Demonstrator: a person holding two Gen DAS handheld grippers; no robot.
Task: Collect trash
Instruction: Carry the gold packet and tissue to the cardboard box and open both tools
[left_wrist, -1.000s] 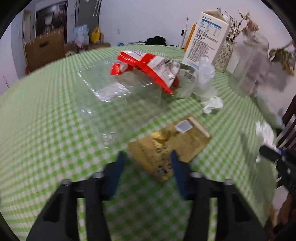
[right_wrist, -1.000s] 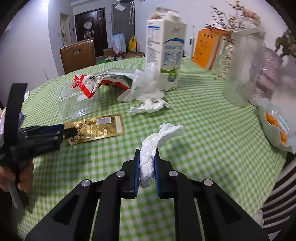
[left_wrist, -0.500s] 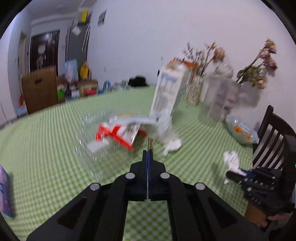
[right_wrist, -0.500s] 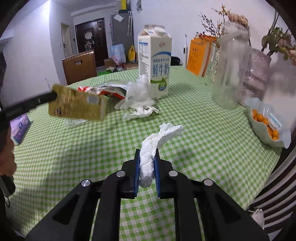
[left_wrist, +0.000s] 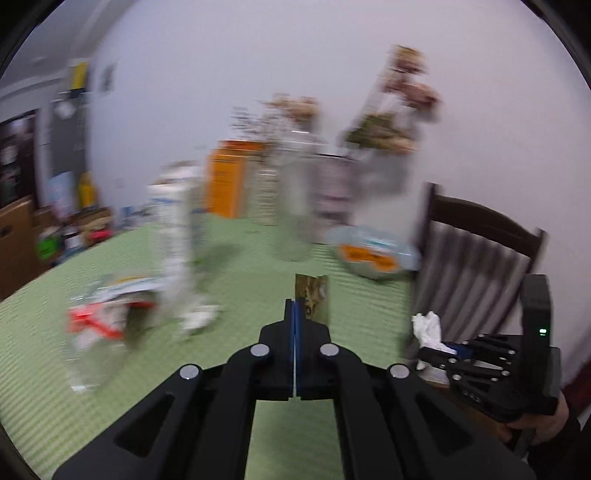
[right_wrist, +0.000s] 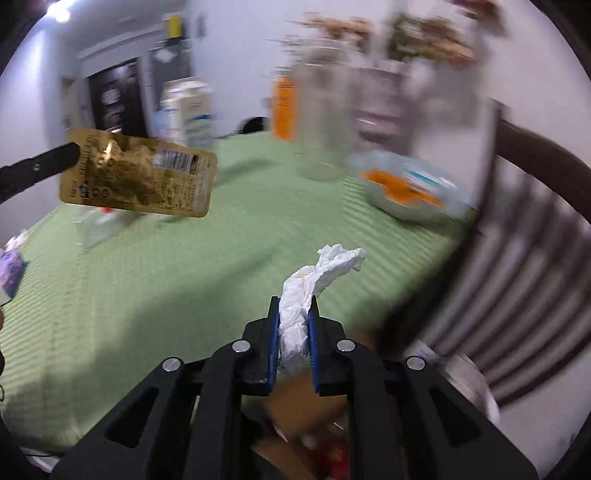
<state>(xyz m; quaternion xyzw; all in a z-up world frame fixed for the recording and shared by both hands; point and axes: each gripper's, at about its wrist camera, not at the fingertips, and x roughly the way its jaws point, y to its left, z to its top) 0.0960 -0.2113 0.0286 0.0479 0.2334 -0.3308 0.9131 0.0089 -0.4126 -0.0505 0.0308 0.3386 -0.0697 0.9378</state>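
My left gripper is shut on a flat gold snack packet, which it holds edge-on above the green checked table. The right wrist view shows that packet broadside, hanging from the left gripper's fingers at the left. My right gripper is shut on a crumpled white tissue near the table's right edge. From the left wrist, the right gripper with its tissue shows at the right. Left on the table lie a red-and-white wrapper in clear plastic and a small white wad.
A milk carton, an orange box, glass vases with dried flowers and a bowl of orange snacks stand at the back. A dark chair is at the right edge. A brown box with scraps sits below the right gripper.
The left gripper closed on the gold packet and lifted it off the table, swinging right. The right gripper carried the tissue right, toward the chair and table edge.
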